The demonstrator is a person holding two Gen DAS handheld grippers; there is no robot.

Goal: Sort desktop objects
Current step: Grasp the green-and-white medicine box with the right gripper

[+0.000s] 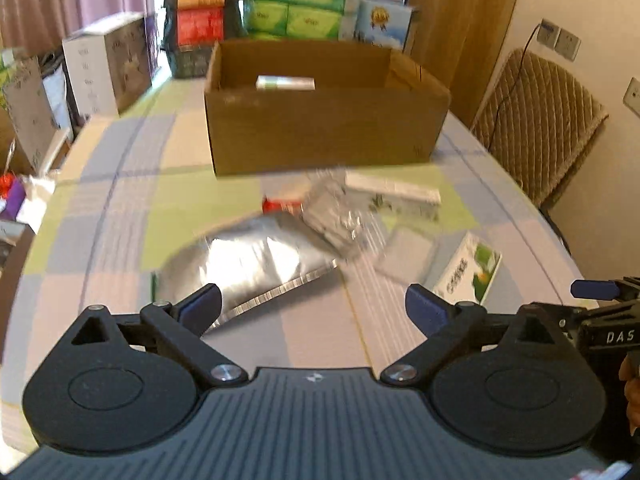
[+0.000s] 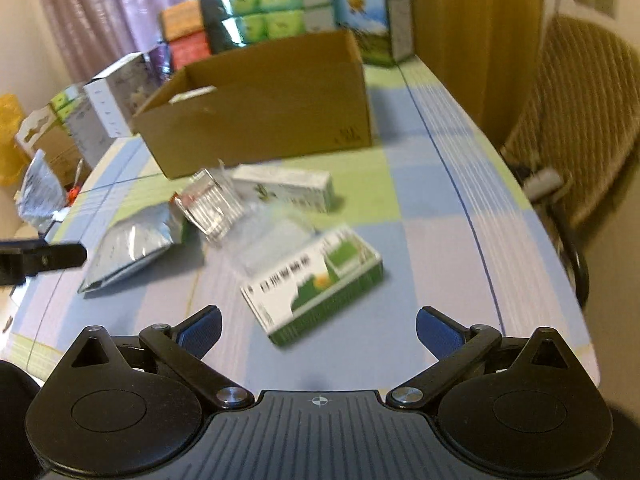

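Note:
A brown cardboard box (image 1: 320, 120) (image 2: 260, 108) stands open on the checked tablecloth, with a small white pack (image 1: 285, 82) inside. In front of it lie a silver foil pouch (image 1: 248, 264) (image 2: 132, 244), a clear plastic packet (image 1: 336, 212) (image 2: 212, 204), a long white-and-green carton (image 1: 394, 194) (image 2: 284, 188) and a green-and-white medicine box (image 1: 470, 274) (image 2: 316, 280). My left gripper (image 1: 314, 312) is open just short of the foil pouch, nothing between its fingers. My right gripper (image 2: 318, 332) is open with the medicine box just ahead of it.
Stacked green tissue packs (image 1: 300, 4), orange and red boxes (image 1: 200, 12) and a white carton (image 1: 108, 64) line the far table edge. A padded chair (image 1: 536, 128) (image 2: 580, 120) stands at the right. The table's right edge (image 2: 540, 240) curves close by.

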